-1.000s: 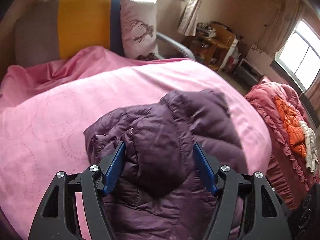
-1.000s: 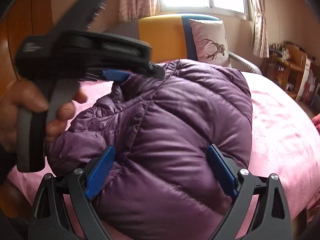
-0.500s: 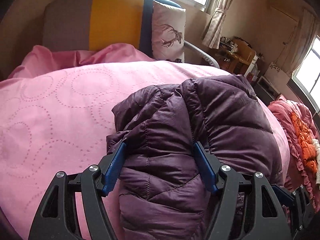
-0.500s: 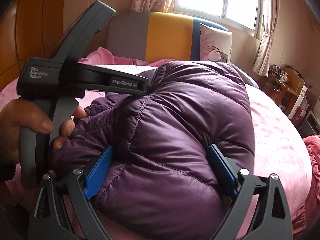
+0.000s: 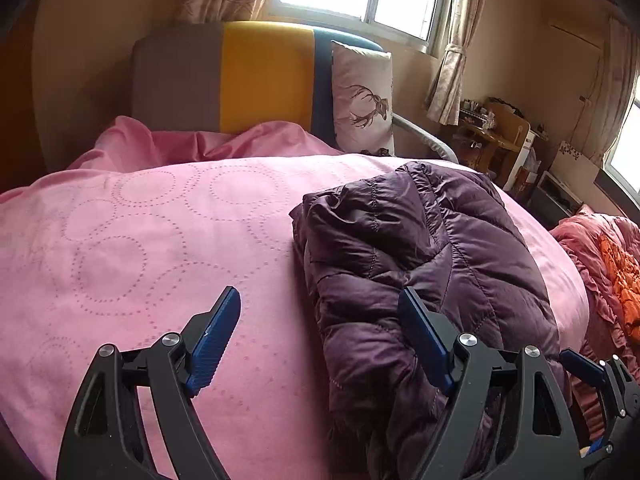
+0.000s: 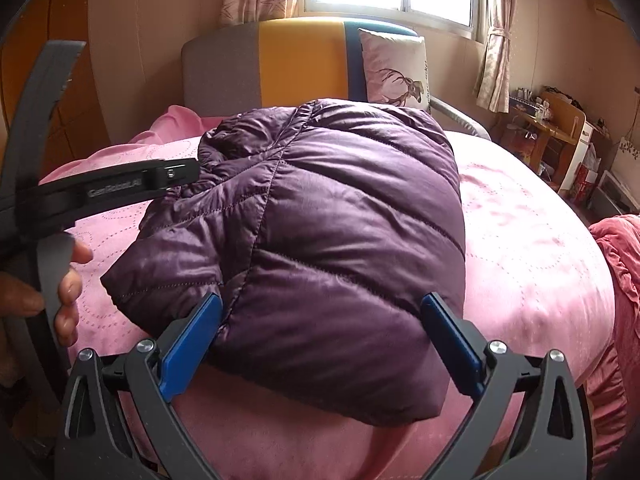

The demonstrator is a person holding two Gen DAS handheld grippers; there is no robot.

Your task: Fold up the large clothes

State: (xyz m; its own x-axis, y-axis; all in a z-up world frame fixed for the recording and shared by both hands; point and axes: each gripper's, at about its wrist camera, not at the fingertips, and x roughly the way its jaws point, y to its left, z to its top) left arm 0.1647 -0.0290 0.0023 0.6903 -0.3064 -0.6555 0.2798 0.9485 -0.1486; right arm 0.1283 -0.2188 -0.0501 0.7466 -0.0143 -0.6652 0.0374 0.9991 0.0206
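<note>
Fold looks done: purple quilted puffer jacket (image 6: 320,240) sits bundled on pink dotted bedspread (image 5: 140,240); I read both grippers as released. Left gripper (image 5: 320,332) fingers spread over bedspread, right gripper (image 6: 320,336) spread astride jacket, gripping nothing; next I'd just tidy the loose sleeve edge

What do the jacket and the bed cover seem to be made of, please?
Jacket: probably thin synthetic shell over puffy fill; it is glossy, with stitched quilt lines and puffed panels.
Bed cover: soft matte pink fabric, maybe brushed; it has dotted circle stitching and no shine.
</note>
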